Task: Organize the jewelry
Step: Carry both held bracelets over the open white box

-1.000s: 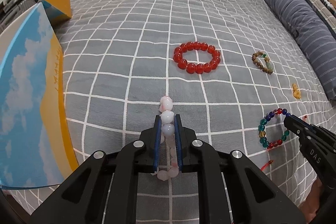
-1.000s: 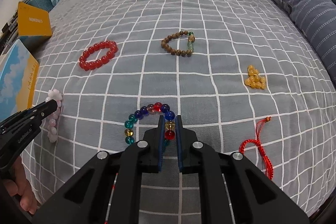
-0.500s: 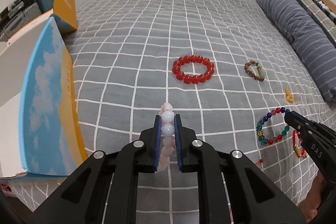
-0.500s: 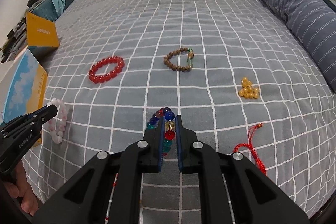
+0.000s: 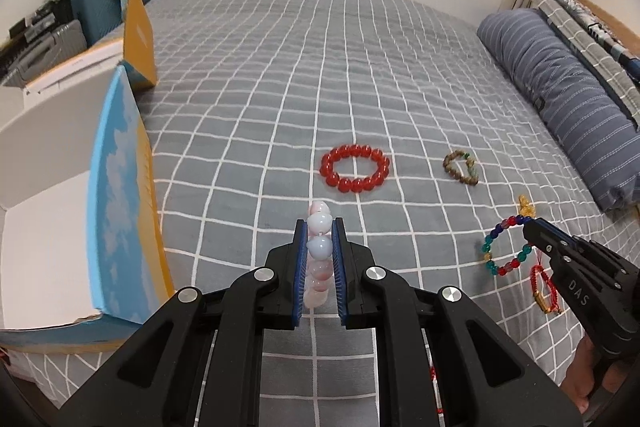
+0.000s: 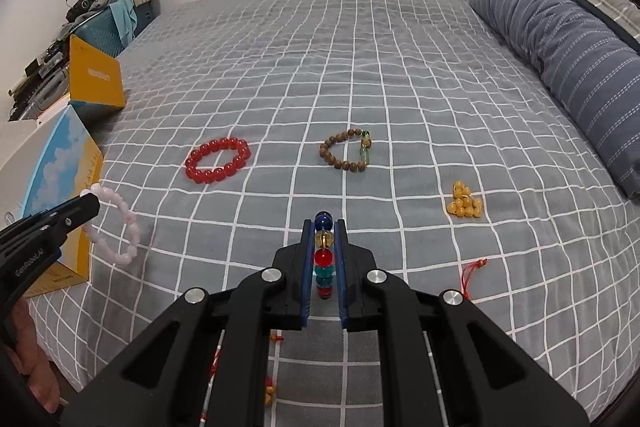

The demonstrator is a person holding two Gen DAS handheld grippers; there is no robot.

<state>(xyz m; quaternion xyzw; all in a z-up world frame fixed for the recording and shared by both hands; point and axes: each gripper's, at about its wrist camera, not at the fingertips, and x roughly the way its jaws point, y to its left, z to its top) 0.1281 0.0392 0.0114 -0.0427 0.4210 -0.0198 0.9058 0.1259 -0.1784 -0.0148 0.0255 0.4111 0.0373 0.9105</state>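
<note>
Both bracelets are off the bed, each pinched in its own tool. The left gripper is clamped on the pink bead bracelet, which hangs as a loop from its tips, just beside the open box with the sky-blue flap at the bed's left edge. The right gripper is closed on the multicoloured bead bracelet, beads stacked between the blue pads.

On the grey checked bedspread ahead lie the red bead bracelet, the brown wooden bracelet to its right, and a small heap of yellow beads further right, all well apart from one another. A red cord bracelet shows by the right gripper; whether it lies on the bed or dangles I cannot tell. An orange box stands behind the open one. A striped blue bolster runs along the right edge.
</note>
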